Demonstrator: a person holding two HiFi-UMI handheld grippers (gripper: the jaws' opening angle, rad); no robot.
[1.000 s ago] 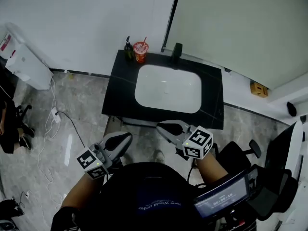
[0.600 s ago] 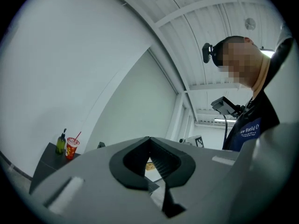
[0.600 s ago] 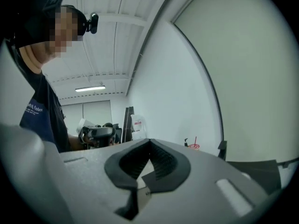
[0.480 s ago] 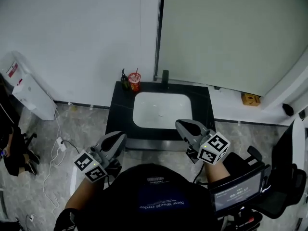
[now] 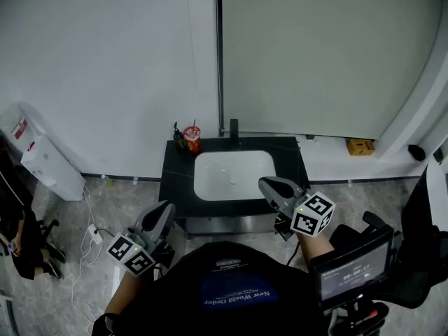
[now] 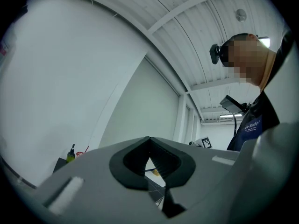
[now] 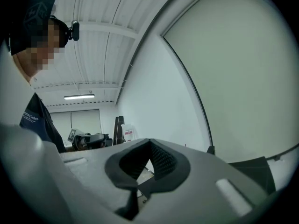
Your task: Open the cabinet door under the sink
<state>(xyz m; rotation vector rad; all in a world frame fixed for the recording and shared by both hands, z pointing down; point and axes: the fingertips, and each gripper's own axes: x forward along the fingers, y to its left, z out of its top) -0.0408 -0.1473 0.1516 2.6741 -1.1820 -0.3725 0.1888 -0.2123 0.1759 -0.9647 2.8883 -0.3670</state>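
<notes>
The sink [image 5: 233, 173] is a white basin set in a black countertop [image 5: 175, 180] against the wall. The grey cabinet front [image 5: 225, 224] shows as a narrow strip under the counter's near edge; whether its door stands open I cannot tell. My left gripper [image 5: 164, 208] is shut and empty, hanging left of the cabinet front and short of it. Also shut and empty, my right gripper [image 5: 267, 183] is over the counter's near right edge. In the gripper views both the left gripper [image 6: 149, 138] and the right gripper [image 7: 149, 140] have their tips together, pointing roughly level at the wall.
A faucet [image 5: 234, 127], a red cup [image 5: 191, 137] and a dark bottle [image 5: 178, 136] stand at the counter's back. A white appliance [image 5: 42, 163] and cables [image 5: 91, 233] lie at left. A brown box [image 5: 360, 146] sits on the ledge at right, a chair [image 5: 413, 257] nearer.
Both grippers have risen and come back from the cabinet front. The view has lifted, so the sink looks smaller and farther away. Both grippers stay shut.
</notes>
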